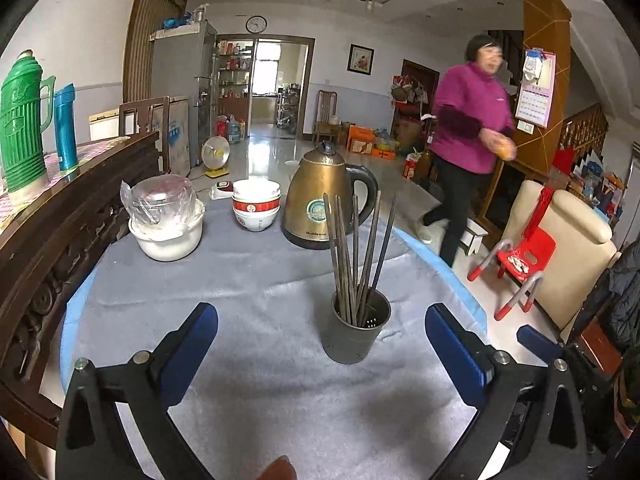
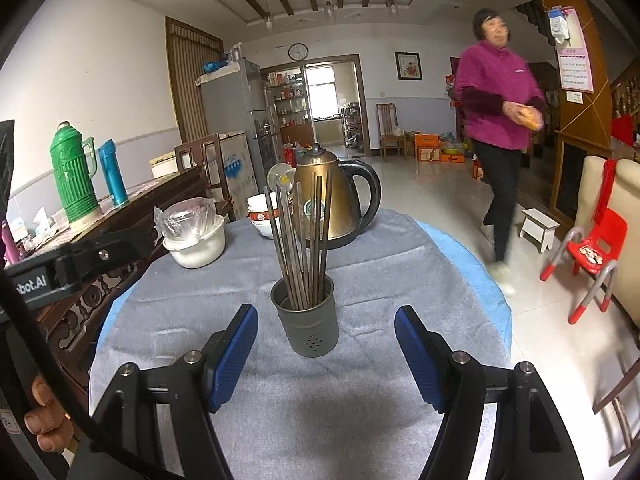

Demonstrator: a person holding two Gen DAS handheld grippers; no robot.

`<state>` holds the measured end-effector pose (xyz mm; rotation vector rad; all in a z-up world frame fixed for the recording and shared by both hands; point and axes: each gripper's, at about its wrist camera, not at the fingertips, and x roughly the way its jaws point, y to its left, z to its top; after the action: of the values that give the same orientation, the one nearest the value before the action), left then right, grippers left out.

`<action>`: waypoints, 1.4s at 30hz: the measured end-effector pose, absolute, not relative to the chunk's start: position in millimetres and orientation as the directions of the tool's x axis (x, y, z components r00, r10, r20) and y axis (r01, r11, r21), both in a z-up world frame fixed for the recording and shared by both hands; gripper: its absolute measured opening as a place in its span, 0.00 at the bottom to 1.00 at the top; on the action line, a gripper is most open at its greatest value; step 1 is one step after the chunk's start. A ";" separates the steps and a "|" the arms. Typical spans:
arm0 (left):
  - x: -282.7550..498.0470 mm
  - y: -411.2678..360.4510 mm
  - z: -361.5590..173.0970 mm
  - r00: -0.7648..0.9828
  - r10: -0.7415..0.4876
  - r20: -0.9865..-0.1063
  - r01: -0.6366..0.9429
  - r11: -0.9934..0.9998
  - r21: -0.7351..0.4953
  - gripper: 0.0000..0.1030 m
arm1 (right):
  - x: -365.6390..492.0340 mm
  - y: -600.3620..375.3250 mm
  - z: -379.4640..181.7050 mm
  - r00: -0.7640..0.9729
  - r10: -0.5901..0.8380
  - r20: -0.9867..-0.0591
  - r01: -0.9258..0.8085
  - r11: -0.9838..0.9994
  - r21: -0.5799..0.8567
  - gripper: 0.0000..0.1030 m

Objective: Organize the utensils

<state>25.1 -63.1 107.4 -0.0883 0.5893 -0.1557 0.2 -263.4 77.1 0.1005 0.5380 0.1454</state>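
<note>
A grey metal holder (image 2: 305,320) stands upright on the grey cloth (image 2: 280,420) covering the bench, and a bundle of dark chopsticks (image 2: 301,240) stands in it, long axes near vertical, tips pointing up and fanning slightly apart at the top. In the left wrist view the holder (image 1: 356,330) sits ahead of the left gripper (image 1: 320,320), whose blue fingers (image 1: 192,344) are spread wide with nothing between them. The right gripper (image 2: 326,336) faces the holder too, its fingers (image 2: 234,356) parted wider than the holder and not touching it. Behind stand a brass-coloured kettle (image 2: 332,200), stacked bowls (image 1: 256,204) and a white pot (image 1: 168,236) with a plastic bag. A person in a magenta top (image 2: 498,108) walks across the floor beyond.
</note>
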 end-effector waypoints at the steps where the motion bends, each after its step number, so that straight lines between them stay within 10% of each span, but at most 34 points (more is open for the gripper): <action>1: 26.1 -63.4 106.5 0.819 -0.168 -0.549 0.120 0.985 -0.123 1.00 | 0.2 -263.4 77.0 0.849 0.165 -0.502 -0.113 0.985 0.133 0.72; 42: 27.8 -60.4 91.3 0.790 -0.068 -0.609 0.047 0.998 -0.049 1.00 | 9.6 -250.8 70.1 0.809 0.241 -0.536 -0.182 0.970 0.163 0.72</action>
<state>27.8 -60.4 91.3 -0.0317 0.6565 -0.0619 9.6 -250.8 70.1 0.1056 0.5865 0.2266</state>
